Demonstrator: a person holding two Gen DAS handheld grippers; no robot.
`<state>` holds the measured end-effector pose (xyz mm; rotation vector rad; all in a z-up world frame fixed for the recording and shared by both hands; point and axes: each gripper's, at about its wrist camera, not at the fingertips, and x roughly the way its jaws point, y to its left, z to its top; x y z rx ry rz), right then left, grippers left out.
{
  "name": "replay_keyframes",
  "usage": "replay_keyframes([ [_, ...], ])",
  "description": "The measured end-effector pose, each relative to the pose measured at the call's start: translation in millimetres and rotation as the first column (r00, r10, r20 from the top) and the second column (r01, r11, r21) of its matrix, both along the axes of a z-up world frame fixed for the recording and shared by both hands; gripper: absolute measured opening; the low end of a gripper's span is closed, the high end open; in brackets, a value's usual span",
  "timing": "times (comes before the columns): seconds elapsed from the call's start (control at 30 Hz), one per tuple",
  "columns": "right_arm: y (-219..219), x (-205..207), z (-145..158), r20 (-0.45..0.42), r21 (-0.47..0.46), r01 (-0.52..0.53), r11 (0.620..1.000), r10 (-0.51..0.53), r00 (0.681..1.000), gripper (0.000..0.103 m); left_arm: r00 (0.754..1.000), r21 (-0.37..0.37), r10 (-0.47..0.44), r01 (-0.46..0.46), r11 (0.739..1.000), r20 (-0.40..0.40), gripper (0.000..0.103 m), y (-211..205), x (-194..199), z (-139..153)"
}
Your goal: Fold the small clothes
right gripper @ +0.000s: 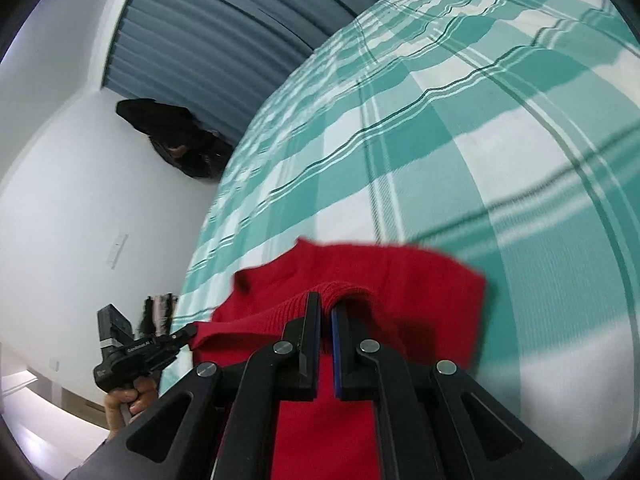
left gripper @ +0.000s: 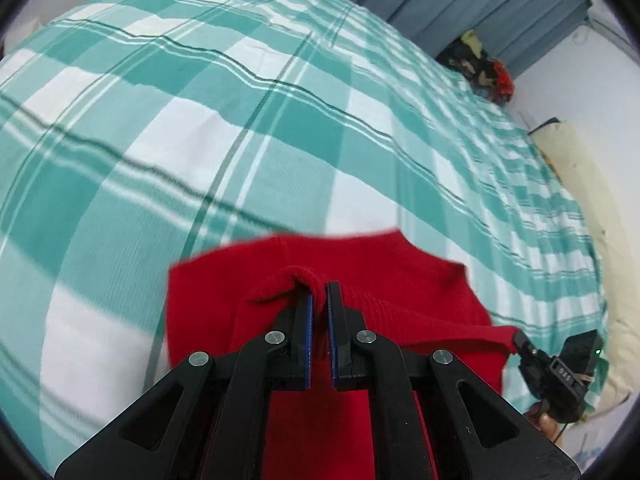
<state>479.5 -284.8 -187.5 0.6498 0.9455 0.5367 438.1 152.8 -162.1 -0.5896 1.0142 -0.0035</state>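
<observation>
Both grippers pinch ribbed red knit garment (left gripper: 400,272) over checked sheet (left gripper: 200,120)

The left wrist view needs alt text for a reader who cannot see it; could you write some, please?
The left gripper is shut on a fold of a red knit garment above a teal-and-white checked bedsheet. The right gripper pinches its other end.

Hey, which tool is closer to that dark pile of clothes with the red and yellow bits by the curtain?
Right. The clothes pile lies off the bed's far right corner; the right tool grips the red sweater on that side, the left tool farther left.
</observation>
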Motion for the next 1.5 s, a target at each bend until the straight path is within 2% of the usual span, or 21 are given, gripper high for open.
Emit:
replay_keyframes([
  [0.1,8.0,26.9,-14.7,-0.009,-0.009,0.005,1.000,-0.006,1.000,0.005,1.000,0.033,0.018,-0.018,0.999,-0.019,0.010,1.5,19.6,-11.9],
  [0.17,11.2,38.3,-21.4,-0.021,-0.017,0.012,1.000,-0.012,1.000,0.010,0.999,0.029,0.036,-0.035,0.999,-0.032,0.014,5.8,26.3,-16.1],
  [0.23,10.0,46.2,-21.5,-0.021,-0.057,0.048,0.997,-0.049,0.999,0.047,0.998,-0.003,0.057,-0.057,0.998,-0.029,0.034,14.9,29.0,-12.0],
  [0.27,5.8,46.6,-16.8,-0.008,-0.064,0.065,0.996,-0.066,0.998,0.051,0.996,0.003,0.089,-0.089,0.996,-0.019,0.057,22.7,24.1,-4.0],
  [0.3,-0.8,44.3,-7.3,0.019,-0.067,0.083,0.994,-0.082,0.996,0.051,0.993,0.024,0.119,-0.119,0.993,-0.002,0.070,28.8,18.0,4.4],
  [0.4,-6.2,33.1,24.2,0.109,-0.142,0.061,0.988,-0.046,0.993,0.051,0.983,0.076,0.160,-0.167,0.983,0.088,0.071,41.8,-9.5,31.6],
  [0.5,13.9,11.5,46.5,0.174,-0.244,-0.085,0.966,0.130,0.976,0.051,0.987,0.065,0.063,-0.073,0.995,0.150,0.071,29.2,-44.9,48.2],
  [0.6,46.9,-29.5,43.3,0.168,-0.347,-0.306,0.887,0.380,0.910,0.050,0.976,0.108,-0.180,0.167,0.980,0.125,0.072,-12.8,-78.1,39.3],
  [0.67,61.0,-61.1,19.9,0.115,-0.433,-0.416,0.800,0.506,0.855,0.050,0.952,0.218,-0.305,0.292,0.931,0.024,0.073,-41.8,-98.6,14.3],
  [0.7,60.9,-72.7,5.7,0.078,-0.476,-0.437,0.763,0.532,0.843,0.048,0.942,0.294,-0.330,0.334,0.895,-0.066,0.072,-51.4,-108.3,-5.8],
  [0.77,46.7,-88.9,-22.1,0.014,-0.549,-0.436,0.713,0.530,0.848,0.046,0.940,0.364,-0.322,0.340,0.867,-0.111,0.069,-48.7,-125.4,-21.7],
  [0.83,21.1,-98.4,-16.1,0.032,-0.532,-0.389,0.752,0.477,0.878,0.040,0.961,0.382,-0.259,0.278,0.881,-0.100,0.069,-38.6,-140.5,-8.5],
  [0.9,11.2,-109.4,6.1,0.061,-0.544,-0.341,0.767,0.441,0.895,0.041,0.967,0.324,-0.253,0.247,0.913,-0.027,0.072,-34.5,-153.7,11.3],
  [1.0,12.8,-129.6,32.7,0.129,-0.496,-0.361,0.790,0.478,0.869,0.041,0.959,0.319,-0.281,0.252,0.914,0.046,0.082,-46.3,-165.4,27.8],
  [1.1,25.7,-134.4,15.6,0.089,-0.472,-0.404,0.784,0.498,0.863,0.041,0.962,0.327,-0.273,0.261,0.908,-0.011,0.082,-57.4,-159.9,7.3],
  [1.17,22.8,-133.2,-20.1,-0.026,-0.494,-0.412,0.765,0.461,0.887,0.041,0.972,0.334,-0.207,0.234,0.913,-0.115,0.076,-47.2,-155.8,-17.5],
  [1.2,13.8,-135.3,-27.9,-0.034,-0.463,-0.397,0.793,0.431,0.902,0.040,0.975,0.327,-0.185,0.217,0.920,-0.126,0.075,-45.0,-157.3,-19.6],
  [1.27,3.3,-144.5,-17.9,-0.007,-0.425,-0.337,0.840,0.370,0.929,0.040,0.984,0.266,-0.164,0.178,0.947,-0.075,0.074,-30.9,-173.2,-6.9],
  [1.33,-8.9,-161.9,-2.9,0.024,-0.450,-0.277,0.849,0.321,0.947,0.053,0.987,0.255,-0.160,0.161,0.953,-0.027,0.074,-24.8,-179.7,9.7],
  [1.4,-21.3,-187.4,9.6,0.105,-0.480,-0.202,0.854,0.285,0.953,0.057,0.985,0.269,-0.170,0.158,0.950,0.022,0.074,-22.3,-172.2,28.8],
  [1.5,-29.2,-203.9,4.6,0.129,-0.478,-0.163,0.863,0.252,0.959,0.057,0.978,0.321,-0.207,0.185,0.929,0.035,0.074,-29.9,-125.7,45.1],
])
